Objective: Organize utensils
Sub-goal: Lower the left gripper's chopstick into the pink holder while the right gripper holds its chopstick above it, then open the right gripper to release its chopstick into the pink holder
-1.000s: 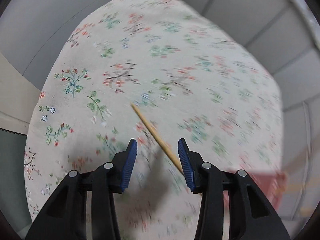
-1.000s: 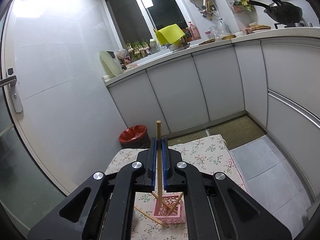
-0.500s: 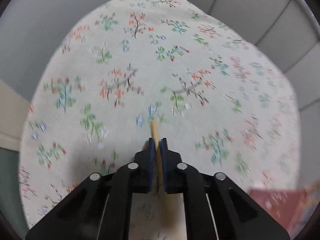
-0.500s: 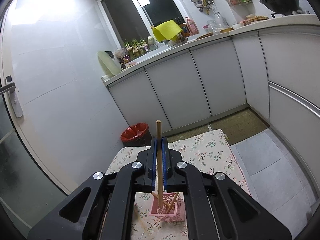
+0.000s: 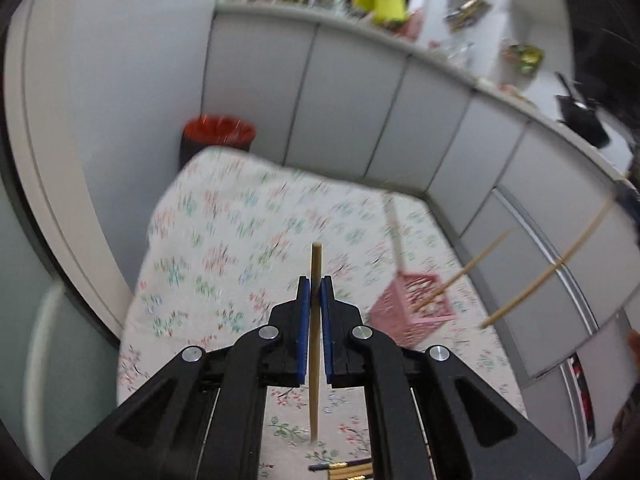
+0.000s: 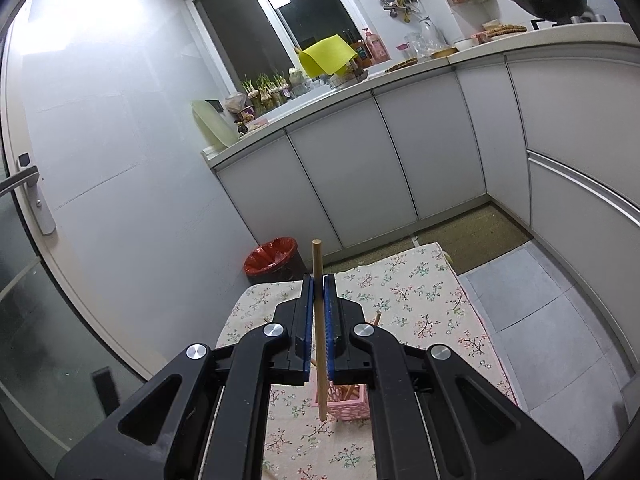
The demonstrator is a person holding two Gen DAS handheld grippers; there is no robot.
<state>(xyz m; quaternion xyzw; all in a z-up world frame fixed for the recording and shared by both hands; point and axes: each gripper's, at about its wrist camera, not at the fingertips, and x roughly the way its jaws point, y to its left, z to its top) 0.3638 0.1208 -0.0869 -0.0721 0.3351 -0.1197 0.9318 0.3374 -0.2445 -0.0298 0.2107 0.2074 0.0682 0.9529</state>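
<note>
Floral-clothed surface (image 5: 240, 240) spread across both views, white cabinet fronts (image 6: 360, 168) curving behind it, red-lined bin (image 6: 272, 254) tucked at the far corner against the wall. Pink holder (image 5: 412, 312) standing on the cloth to the right in the left wrist view, lattice sides, blurred; same holder (image 6: 352, 398) showing low in the right wrist view, mostly hidden behind the black arms. Left gripper (image 5: 315, 284) raised above the cloth, blue fingers (image 5: 304, 320) pressed together on a wooden chopstick (image 5: 315, 340), stick upright between the pads, blunt end poking above them, thin end hanging below. Right gripper (image 6: 318, 280) likewise closed tight, fingers (image 6: 307, 320) pinching a second wooden chopstick (image 6: 319, 340), vertical, lower end hanging in front of the holder's left side; whether over the opening or just beside it, cannot tell. At least 2 sticks (image 5: 460, 276) leaning out of the holder in the left wrist view, tilted different ways, heavily smeared by motion blur. Another slanted stick (image 5: 552, 268) further right, apart from the holder, blurred as well. Dark utensils with gold bands (image 5: 344, 466) lying on the cloth at the very bottom of the left wrist view, only partly visible.
</note>
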